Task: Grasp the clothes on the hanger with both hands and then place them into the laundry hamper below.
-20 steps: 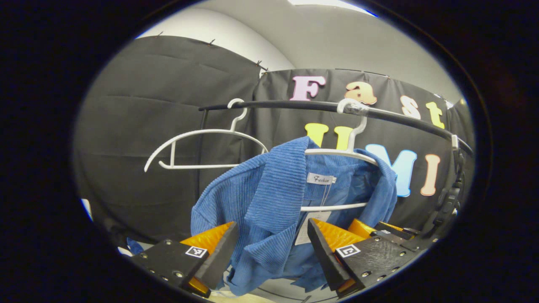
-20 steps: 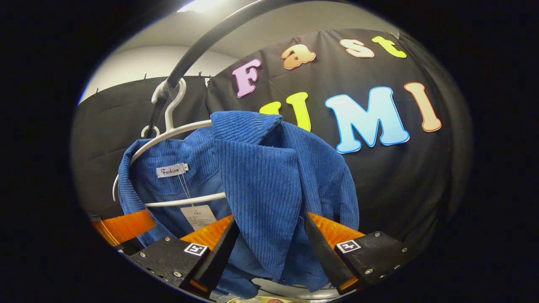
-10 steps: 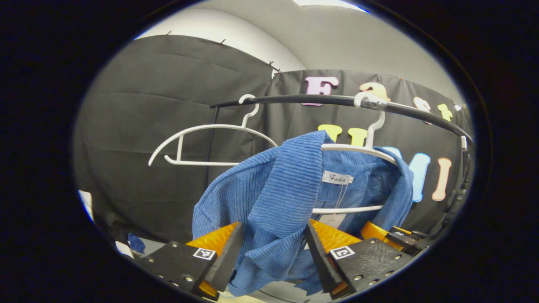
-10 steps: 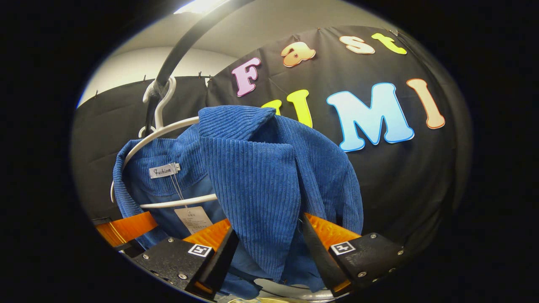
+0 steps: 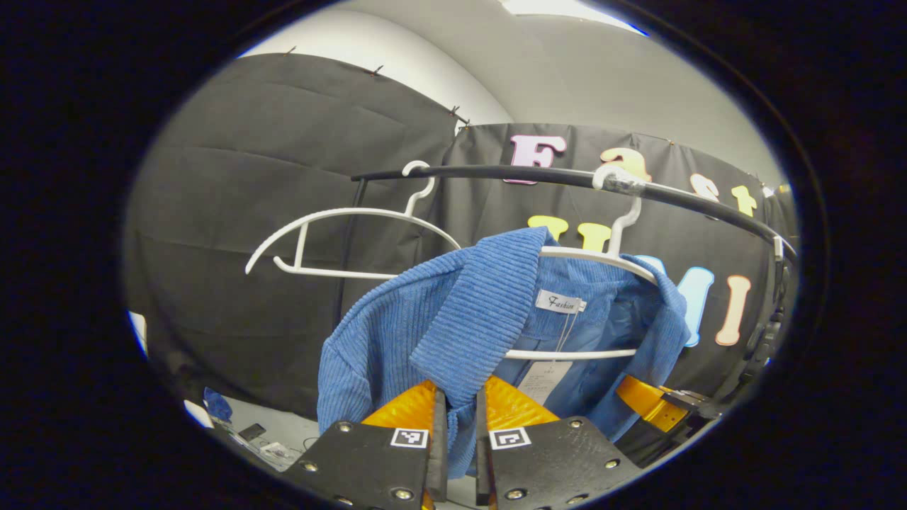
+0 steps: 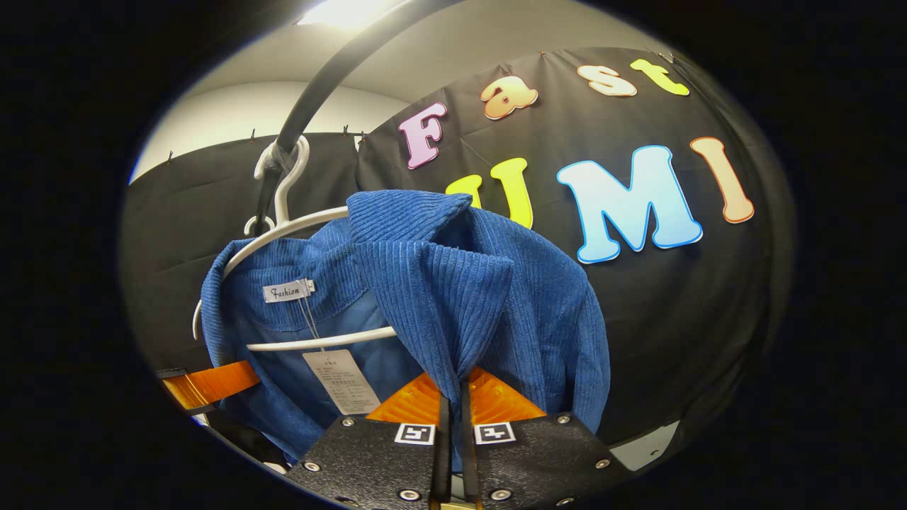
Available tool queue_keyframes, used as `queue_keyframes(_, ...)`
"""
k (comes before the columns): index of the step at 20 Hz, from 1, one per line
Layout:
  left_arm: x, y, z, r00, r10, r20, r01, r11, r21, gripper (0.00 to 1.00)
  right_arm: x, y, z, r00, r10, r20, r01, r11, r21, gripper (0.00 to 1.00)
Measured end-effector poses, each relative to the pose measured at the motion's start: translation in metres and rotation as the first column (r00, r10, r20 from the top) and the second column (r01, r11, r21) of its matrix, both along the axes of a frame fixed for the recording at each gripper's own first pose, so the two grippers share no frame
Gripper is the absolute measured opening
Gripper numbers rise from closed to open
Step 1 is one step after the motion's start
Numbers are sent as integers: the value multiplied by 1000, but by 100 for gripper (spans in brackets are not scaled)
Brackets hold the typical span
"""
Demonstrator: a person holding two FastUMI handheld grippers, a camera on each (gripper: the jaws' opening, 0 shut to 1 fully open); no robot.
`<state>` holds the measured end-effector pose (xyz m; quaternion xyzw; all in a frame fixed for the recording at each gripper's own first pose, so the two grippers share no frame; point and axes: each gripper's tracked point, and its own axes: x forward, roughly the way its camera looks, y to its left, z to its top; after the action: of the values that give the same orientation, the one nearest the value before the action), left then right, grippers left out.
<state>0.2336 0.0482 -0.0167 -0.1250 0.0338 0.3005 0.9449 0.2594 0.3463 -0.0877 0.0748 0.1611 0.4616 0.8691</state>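
A blue corduroy jacket [image 5: 439, 326] hangs on a white hanger [image 5: 602, 258] from the black rail [image 5: 496, 172]. My left gripper [image 5: 459, 432] is shut on the jacket's left front flap below the collar. In the right gripper view the same jacket [image 6: 453, 290] hangs on its hanger [image 6: 283, 227], and my right gripper [image 6: 453, 432] is shut on the other front flap. The right gripper [image 5: 655, 404] also shows past the jacket at the lower right of the left gripper view, and the left gripper [image 6: 205, 382] at the lower left of the right gripper view. No hamper is in sight.
A second white hanger [image 5: 340, 227] hangs bare on the rail to the left of the jacket. A paper tag [image 6: 340, 382] dangles inside the collar. The rail's black upright [image 5: 351, 248] stands behind the bare hanger.
Both grippers went from open around the jacket's front flaps to shut on them. The cloth is now pinched between each pair of fingers.
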Motion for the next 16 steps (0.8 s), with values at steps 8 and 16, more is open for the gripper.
queue_keyframes(8,-12,-6,8,994,-75,77,79,996,-46,9,-4,-9,10,999,1,33,-2,1000,19,0)
queue_keyframes(16,-45,-7,41,988,-80,132,79,997,11,2,10,-30,29,994,-90,64,87,995,53,0)
